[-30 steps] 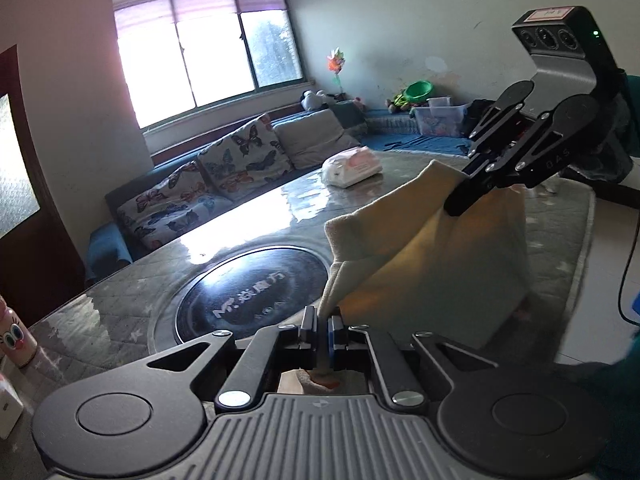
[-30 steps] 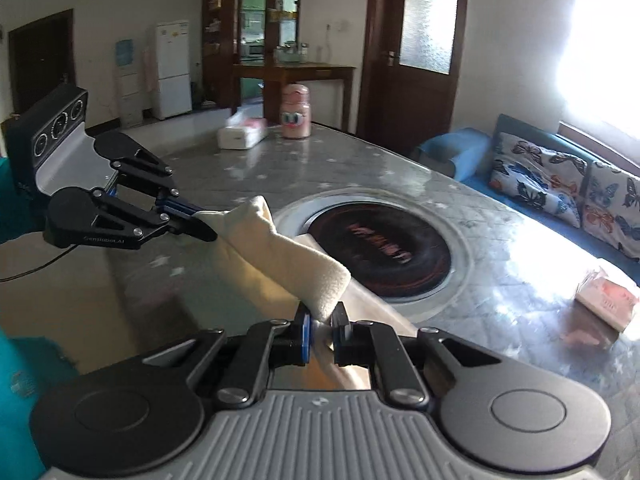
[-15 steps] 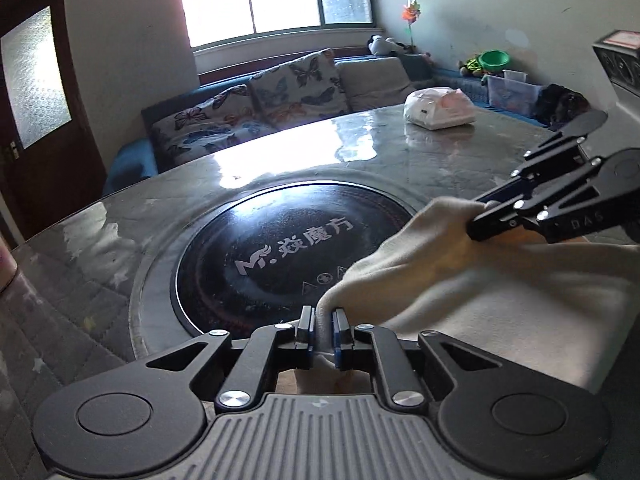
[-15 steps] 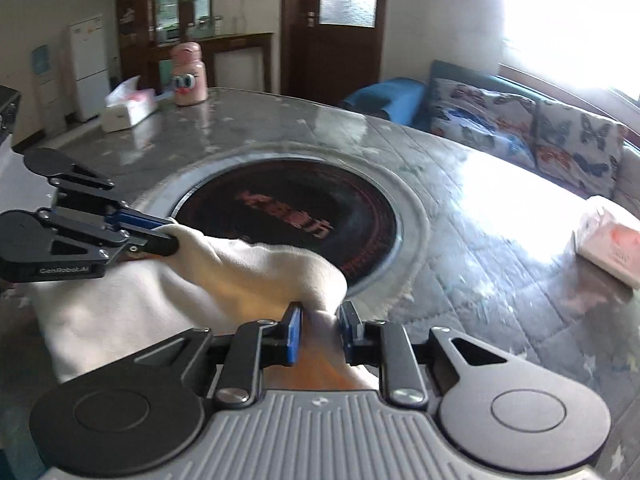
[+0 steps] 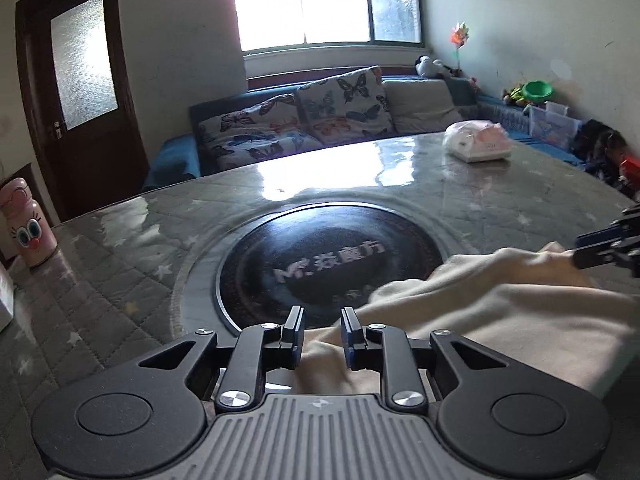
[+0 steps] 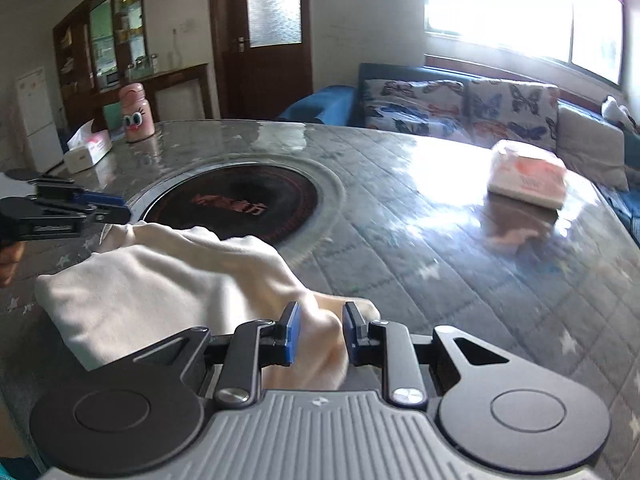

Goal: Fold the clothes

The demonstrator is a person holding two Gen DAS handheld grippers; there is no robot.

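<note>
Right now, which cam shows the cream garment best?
Right wrist view: the cream garment shows nearly whole, folded on the table. Left wrist view catches only part of it, running off the right edge.

Cream garment [image 5: 500,312] on the grey, star-quilted table [image 5: 120,264]; black round hob [image 5: 332,260]; butterfly-print cushions [image 5: 340,104]; pink flask [image 6: 136,114].

The desk [image 5: 132,264] has a grey quilted cover with small stars under a glossy sheet, and a round black plate [image 5: 332,264] set in its middle. On it lie a cream garment [image 6: 160,280] overlapping the plate's edge, two tissue packs [image 6: 528,178] [image 6: 86,152], and an upright pink bottle [image 6: 136,114].
</note>
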